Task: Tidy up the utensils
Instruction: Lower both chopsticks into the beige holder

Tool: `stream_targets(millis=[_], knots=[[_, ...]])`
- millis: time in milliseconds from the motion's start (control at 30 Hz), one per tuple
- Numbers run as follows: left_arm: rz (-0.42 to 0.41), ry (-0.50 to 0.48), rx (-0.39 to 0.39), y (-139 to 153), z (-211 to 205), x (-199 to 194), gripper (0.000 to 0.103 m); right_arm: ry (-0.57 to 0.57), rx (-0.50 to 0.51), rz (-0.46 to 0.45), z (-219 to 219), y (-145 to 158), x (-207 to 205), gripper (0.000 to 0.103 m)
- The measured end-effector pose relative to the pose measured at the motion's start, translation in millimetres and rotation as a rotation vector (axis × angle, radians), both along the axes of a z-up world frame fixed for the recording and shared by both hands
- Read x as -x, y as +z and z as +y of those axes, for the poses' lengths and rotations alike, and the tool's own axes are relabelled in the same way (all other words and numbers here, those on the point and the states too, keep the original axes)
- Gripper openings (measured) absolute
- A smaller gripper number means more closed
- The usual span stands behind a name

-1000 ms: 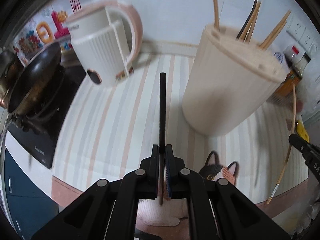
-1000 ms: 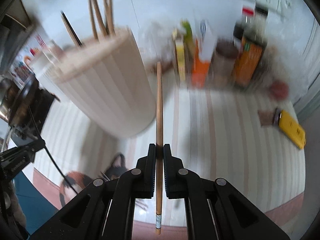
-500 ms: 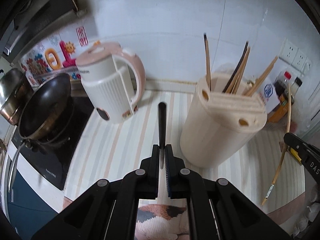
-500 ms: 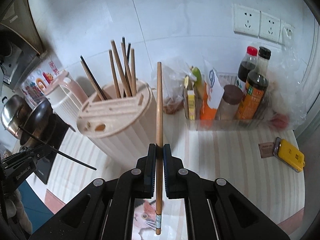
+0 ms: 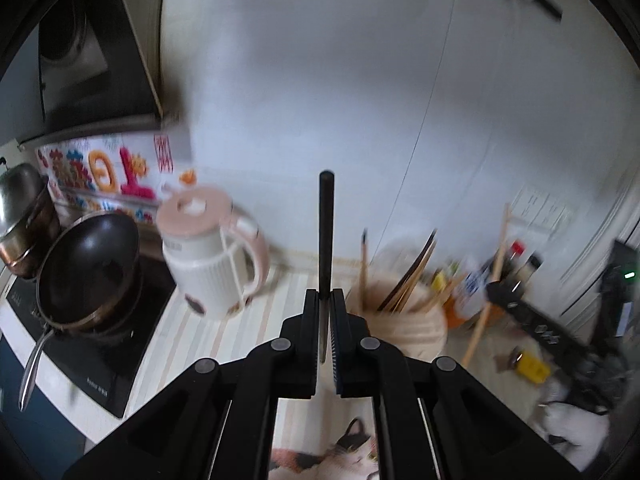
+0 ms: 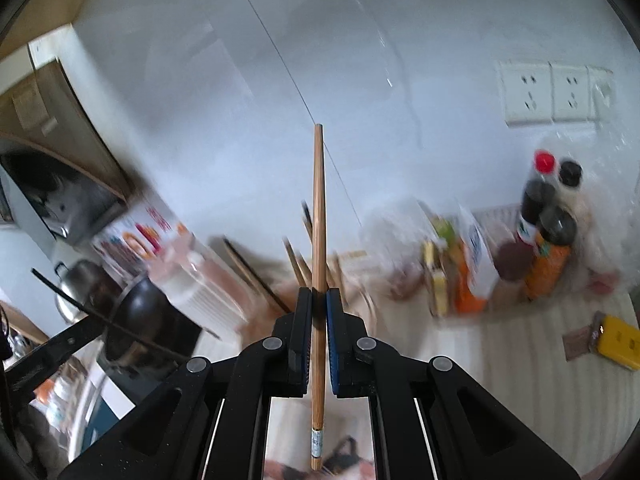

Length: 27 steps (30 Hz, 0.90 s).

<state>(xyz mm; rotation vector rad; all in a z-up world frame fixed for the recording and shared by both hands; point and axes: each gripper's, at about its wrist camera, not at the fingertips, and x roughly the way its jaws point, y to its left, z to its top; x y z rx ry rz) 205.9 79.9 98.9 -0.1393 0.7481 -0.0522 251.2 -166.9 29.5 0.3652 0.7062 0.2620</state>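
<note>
My left gripper point(image 5: 325, 294) is shut on a black chopstick point(image 5: 325, 224) that points up and away. My right gripper point(image 6: 319, 294) is shut on a brown wooden chopstick point(image 6: 318, 208) held upright. The cream ribbed utensil holder point(image 5: 416, 326) stands on the striped counter, below and right of the left gripper, with several chopsticks point(image 5: 412, 276) standing in it. In the right wrist view the holder point(image 6: 280, 304) is blurred, just behind the fingers. The right gripper with its wooden chopstick point(image 5: 486, 292) shows at the right of the left wrist view. Both grippers are well above the holder.
A pink and white kettle point(image 5: 208, 256) stands left of the holder. A black wok point(image 5: 86, 276) and a steel pot point(image 5: 20, 216) sit on the hob at left. Bottles point(image 6: 548, 216) and packets point(image 6: 472, 264) line the back wall. A yellow box point(image 6: 618, 338) lies at right.
Both grippers have risen and tilted upward with their chopsticks held. The holder and counter have dropped lower in both views and more wall shows.
</note>
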Motion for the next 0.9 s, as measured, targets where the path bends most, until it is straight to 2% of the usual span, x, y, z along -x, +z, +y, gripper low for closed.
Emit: stream_targets(millis=[167, 333, 567, 800, 900], knots=[[-0.072, -0.032, 0.043, 37.3, -7.4, -7.9, 0.003, -0.01, -0.037, -0.075, 6.8, 28.5, -21.6, 0.007], [-0.093, -0.067, 0.038, 42.7, -26.5, -33.9, 0.003, -0.051, -0.069, -0.141, 8.6, 39.1, -44.4, 0.007], [-0.045, -0.124, 0.024, 16.2, -53.5, -79.9, 0.003, -0.107, -0.019, -0.242, 17.5, 32.0, -64.8, 0.007], [0.062, -0.163, -0.001, -23.6, -67.0, -106.8, 0.003, -0.136, 0.037, -0.279, 18.9, 6.9, -83.0, 0.007], [0.131, -0.151, 0.022, -29.6, -60.7, -107.4, 0.005, -0.1, 0.071, -0.242, 22.3, -1.8, -85.6, 0.01]])
